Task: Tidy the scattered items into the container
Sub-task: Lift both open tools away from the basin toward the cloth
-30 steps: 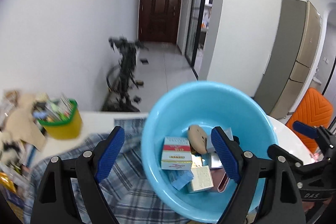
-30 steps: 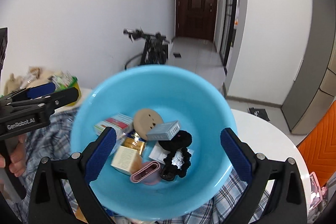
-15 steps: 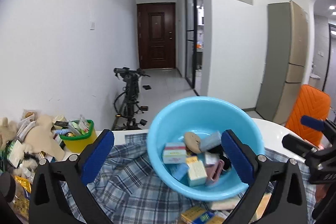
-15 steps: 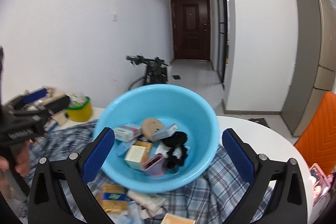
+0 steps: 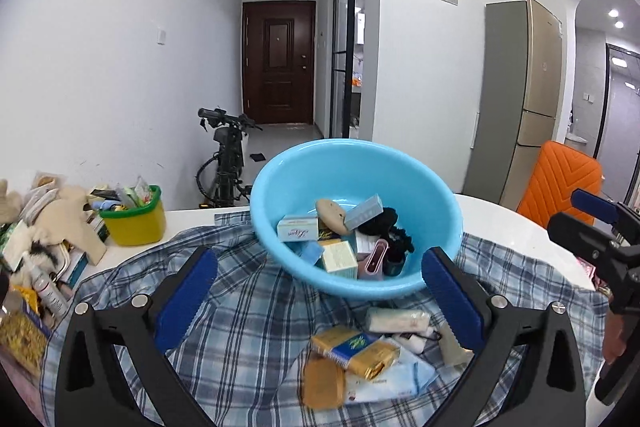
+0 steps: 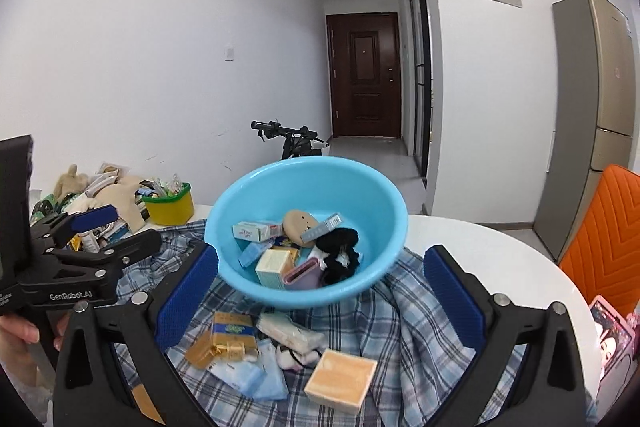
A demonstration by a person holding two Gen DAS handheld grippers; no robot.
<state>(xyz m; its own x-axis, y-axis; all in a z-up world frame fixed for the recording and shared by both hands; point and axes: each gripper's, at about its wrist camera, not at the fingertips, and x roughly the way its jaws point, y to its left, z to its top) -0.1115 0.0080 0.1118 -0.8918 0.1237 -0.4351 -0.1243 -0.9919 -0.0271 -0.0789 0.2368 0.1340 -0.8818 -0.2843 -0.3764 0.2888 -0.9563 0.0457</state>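
white walls, a dark wooden door down the hallway, orange chair at right.

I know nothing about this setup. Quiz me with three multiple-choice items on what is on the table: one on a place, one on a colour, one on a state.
1. Where does the round light-blue plastic basin sit?
A. on the checked blue cloth
B. on the floor
C. on the orange chair

2. What colour is the small tub with a green rim?
A. red
B. yellow
C. white

3. How is the right hand-held gripper?
A. shut on a box
B. shut on the basin
C. open, holding nothing

Answers: 1 A, the cloth spreads out under the basin; 2 B, its wall is yellow below the rim; 3 C, the blue pads stand wide apart with nothing between them.
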